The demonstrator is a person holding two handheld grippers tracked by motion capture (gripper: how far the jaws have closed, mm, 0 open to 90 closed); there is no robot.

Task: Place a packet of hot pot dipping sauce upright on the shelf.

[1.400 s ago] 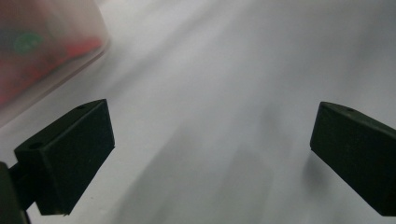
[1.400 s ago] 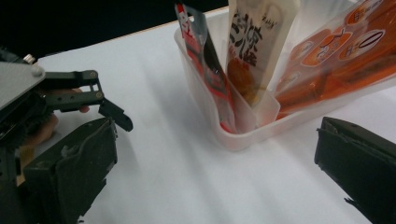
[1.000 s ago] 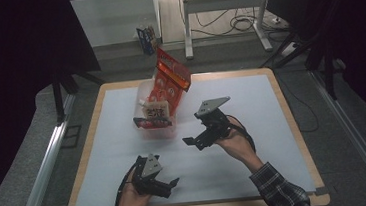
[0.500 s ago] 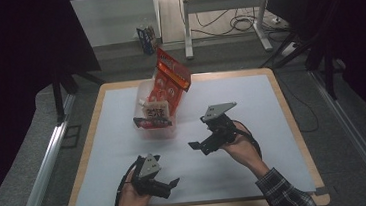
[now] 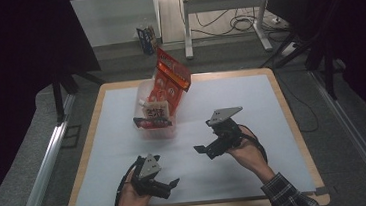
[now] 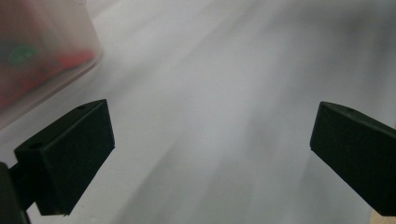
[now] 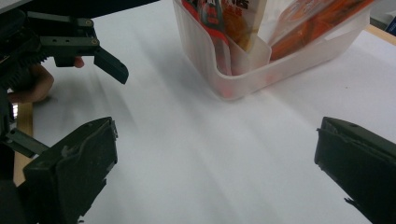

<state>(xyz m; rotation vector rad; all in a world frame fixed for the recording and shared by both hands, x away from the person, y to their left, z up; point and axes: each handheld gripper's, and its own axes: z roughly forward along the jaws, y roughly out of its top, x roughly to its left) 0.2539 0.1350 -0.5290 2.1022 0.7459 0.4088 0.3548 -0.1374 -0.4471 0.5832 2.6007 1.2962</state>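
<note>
Clear bin (image 5: 153,116): a translucent plastic tub standing at the far-left middle of the white table (image 5: 251,102), well apart from both hands; in the right gripper view its rounded corner and an inner divider show, the packets packed in on both sides of that wall.
Snack packets (image 5: 169,81): red-and-orange bags standing upright in the bin, the tallest leaning out over the far rim — a smaller pale packet (image 5: 155,110) sits at the near side.
Right gripper (image 5: 207,149): held above the table to the right of the bin and nearer the person, jaws spread wide and empty, aimed leftward; its own view looks past both jaws toward the bin's near corner.
Left gripper (image 5: 171,187): low at the near edge of the table, jaws wide apart with nothing between them; its view is blurred, with a smear of the bin at upper left.
Step in hand: by the look of it, an interval between grasps — both tools empty, bin full, nothing lying loose on the table.
Next move: likely a reach to the bin; the right gripper is the closer and would need to come over the rim and close on the top edge of one packet, clear of the divider.
Caution: the bags are thin and crowded, so a pinch may catch two.
</note>
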